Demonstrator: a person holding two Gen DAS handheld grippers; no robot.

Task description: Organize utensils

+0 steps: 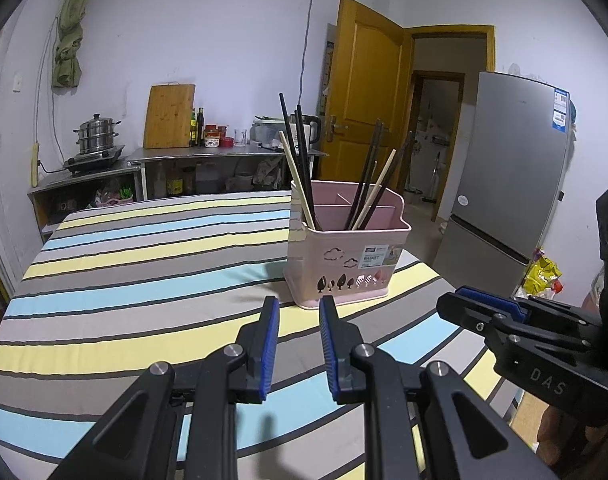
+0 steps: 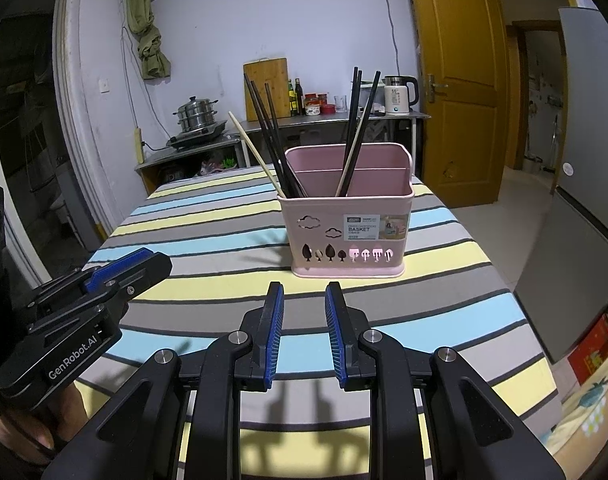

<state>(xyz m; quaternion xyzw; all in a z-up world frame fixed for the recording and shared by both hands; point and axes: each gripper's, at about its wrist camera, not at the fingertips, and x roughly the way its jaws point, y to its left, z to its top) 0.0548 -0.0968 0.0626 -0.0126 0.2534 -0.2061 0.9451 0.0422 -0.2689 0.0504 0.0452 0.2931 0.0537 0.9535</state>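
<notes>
In the left wrist view, the pink basket (image 1: 346,248) is seen standing upright on the striped surface (image 1: 144,272), just beyond the left gripper (image 1: 299,312), whose jaws are spread apart with nothing between them. Dark chopsticks (image 1: 300,152) and pale chopsticks (image 1: 298,184) lean in the basket's compartments, some at the left end, others further right. The right gripper (image 1: 484,308) is seen at the right edge, also empty; how far its jaws stand apart cannot be told here. No loose utensil is seen on the surface.

In the right wrist view, the right gripper (image 2: 304,300) is held a little short of the basket (image 2: 346,232), jaws apart and empty, and the left gripper (image 2: 120,268) sits at the near left. The chopsticks (image 2: 270,140) lean outward in two bunches, mixed dark and pale, divided by an inner wall.

The scene would fit either utensils all gathered, or a sorting by colour under way; which step is in hand cannot be settled.
</notes>
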